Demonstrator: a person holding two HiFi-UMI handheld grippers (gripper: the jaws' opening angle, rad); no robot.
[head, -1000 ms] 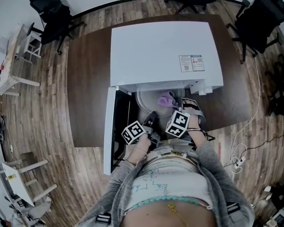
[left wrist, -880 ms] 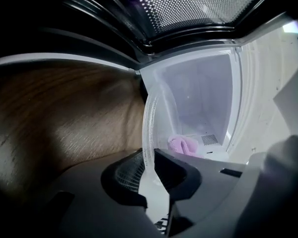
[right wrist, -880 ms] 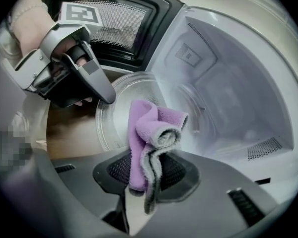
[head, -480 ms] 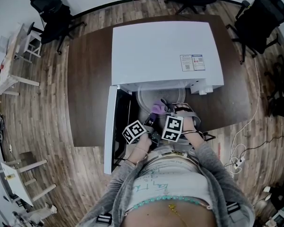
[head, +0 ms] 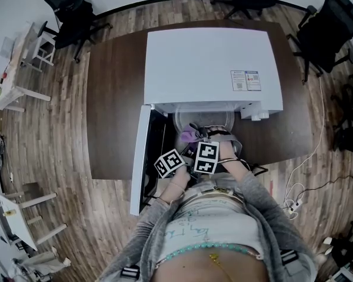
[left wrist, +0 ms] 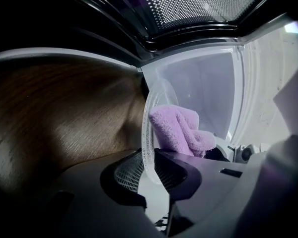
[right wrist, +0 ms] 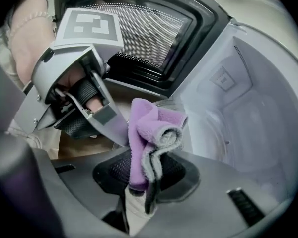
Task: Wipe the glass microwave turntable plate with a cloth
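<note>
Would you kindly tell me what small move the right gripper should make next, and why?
Probably sweep the folded purple cloth across the face of the round clear glass plate: the right gripper grips the cloth beside it, and the left gripper clamps the plate's rim.

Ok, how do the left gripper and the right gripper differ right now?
The left gripper has its jaws shut on the rim of the glass plate; the right gripper has its jaws shut on a folded purple cloth. The left gripper sits nearer the open door, the right gripper farther from it. Both are at the mouth of the microwave.
</note>
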